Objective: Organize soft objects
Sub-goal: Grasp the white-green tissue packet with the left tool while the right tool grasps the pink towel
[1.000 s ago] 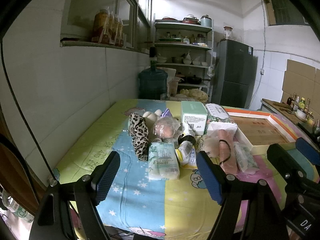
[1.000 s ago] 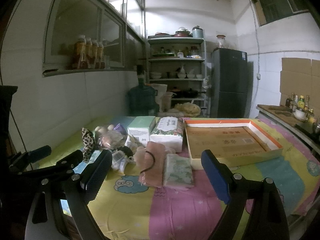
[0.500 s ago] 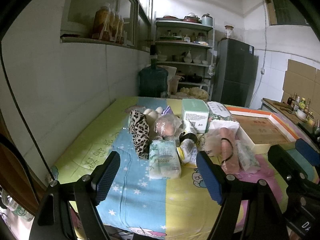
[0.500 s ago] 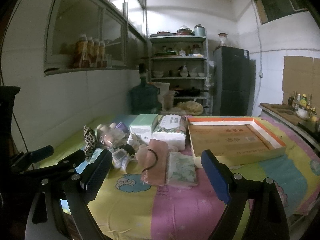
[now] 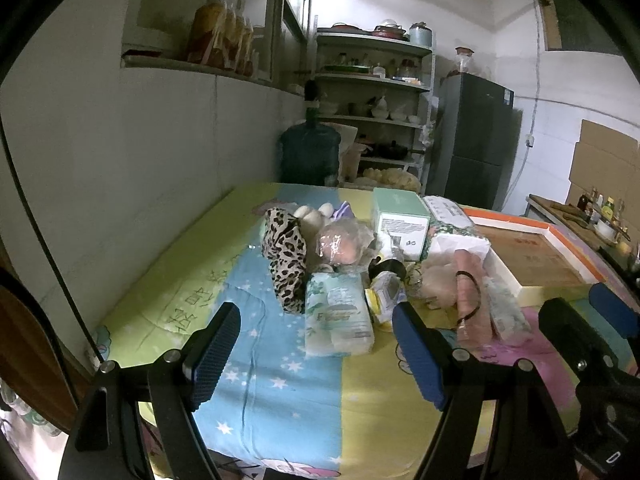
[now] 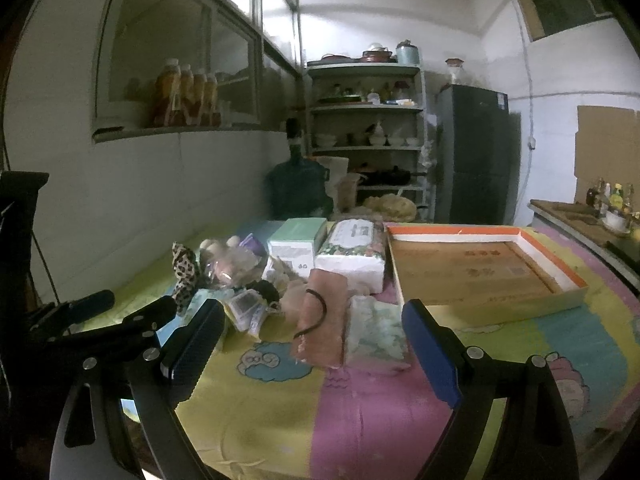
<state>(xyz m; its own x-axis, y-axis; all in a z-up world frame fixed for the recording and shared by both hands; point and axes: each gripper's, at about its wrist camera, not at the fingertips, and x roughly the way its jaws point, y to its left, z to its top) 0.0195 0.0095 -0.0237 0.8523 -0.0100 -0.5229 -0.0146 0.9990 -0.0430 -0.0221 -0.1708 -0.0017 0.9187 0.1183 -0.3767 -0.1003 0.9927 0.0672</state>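
A heap of soft goods lies mid-table on the cartoon cloth: a leopard-print cloth (image 5: 286, 254), a tissue pack (image 5: 338, 314), a bagged pink item (image 5: 340, 246), a pink folded cloth (image 5: 468, 294) with a black hair tie, a green box (image 5: 400, 220) and a floral tissue pack (image 6: 354, 252). The pink cloth (image 6: 322, 322) and a pale wipes pack (image 6: 374, 334) lie nearest the right gripper. An empty cardboard tray (image 6: 472, 264) sits to the right. My left gripper (image 5: 316, 354) and right gripper (image 6: 312, 356) both hang open over the near edge, holding nothing.
A white wall runs along the table's left side. Behind the table stand a water jug (image 5: 310, 154), a shelf of dishes (image 5: 372, 120) and a dark fridge (image 5: 474, 144). A counter with bottles (image 6: 600, 212) is at far right. The right gripper's arm (image 5: 580, 344) shows beside the left one.
Both grippers have drawn back and risen slightly, so the heap looks a little farther away. Nothing on the table has moved.
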